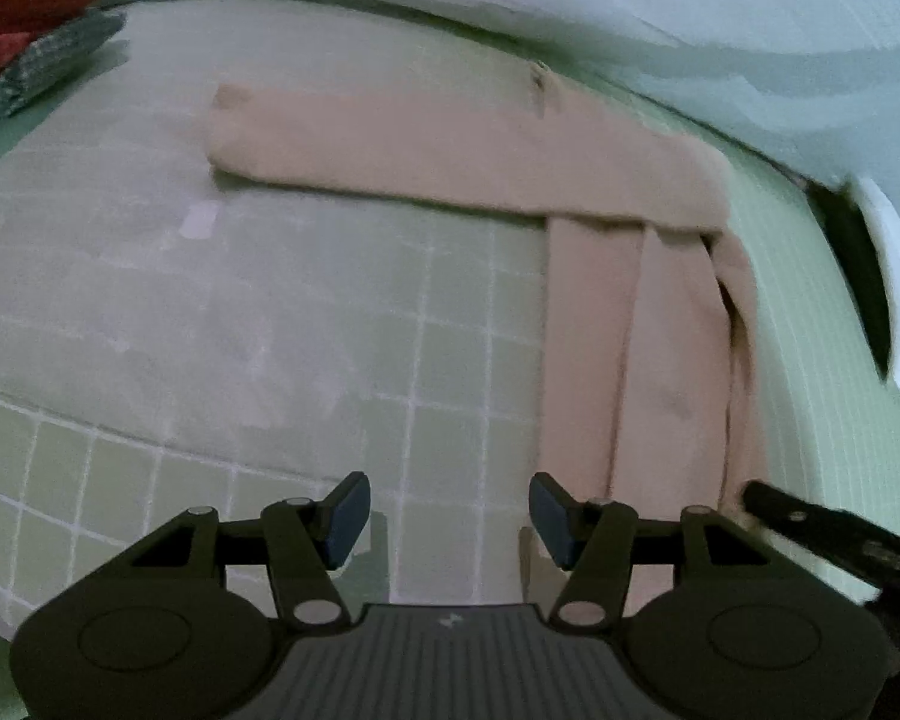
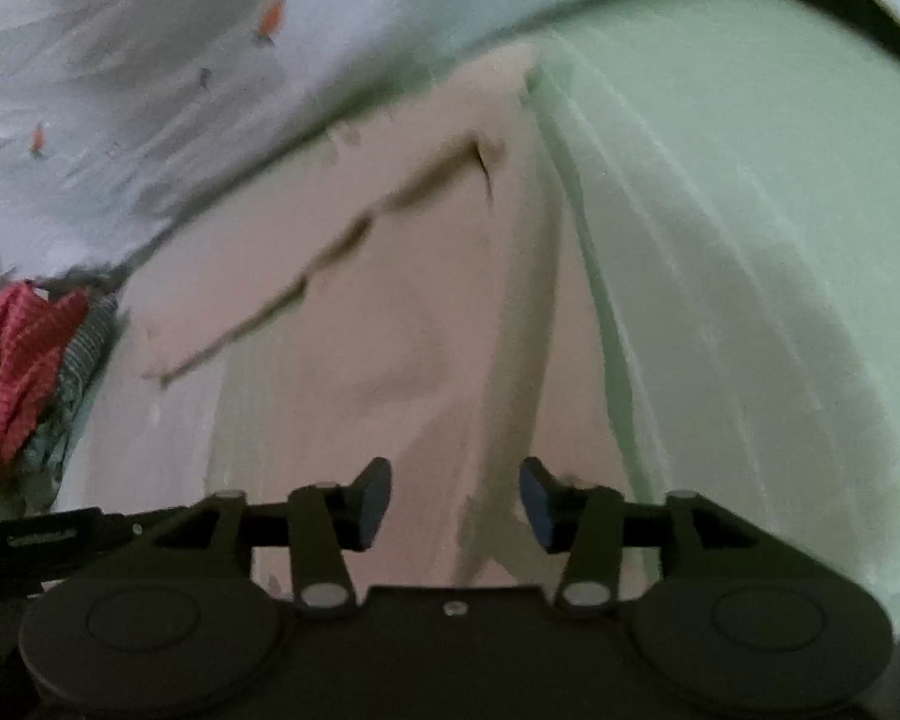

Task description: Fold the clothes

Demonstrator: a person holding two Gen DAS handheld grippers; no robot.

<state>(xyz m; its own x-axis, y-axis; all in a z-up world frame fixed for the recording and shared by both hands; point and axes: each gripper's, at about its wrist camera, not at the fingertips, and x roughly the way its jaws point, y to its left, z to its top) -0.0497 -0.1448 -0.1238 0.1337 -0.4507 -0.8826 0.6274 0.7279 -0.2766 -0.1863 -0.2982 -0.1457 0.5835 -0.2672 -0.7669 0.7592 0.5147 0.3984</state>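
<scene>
The left tongs (image 1: 449, 516) hover apart over the green grid mat (image 1: 330, 312). The beige garment (image 1: 468, 150) lies folded at their one o'clock. The right tongs (image 2: 455, 501) stand apart above its cloth, gripping nothing.

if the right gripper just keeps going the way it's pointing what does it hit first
Most likely the beige garment: the right gripper is open with that cloth spread right beyond its fingertips, nothing else between. Blur leaves the gap unclear.
</scene>
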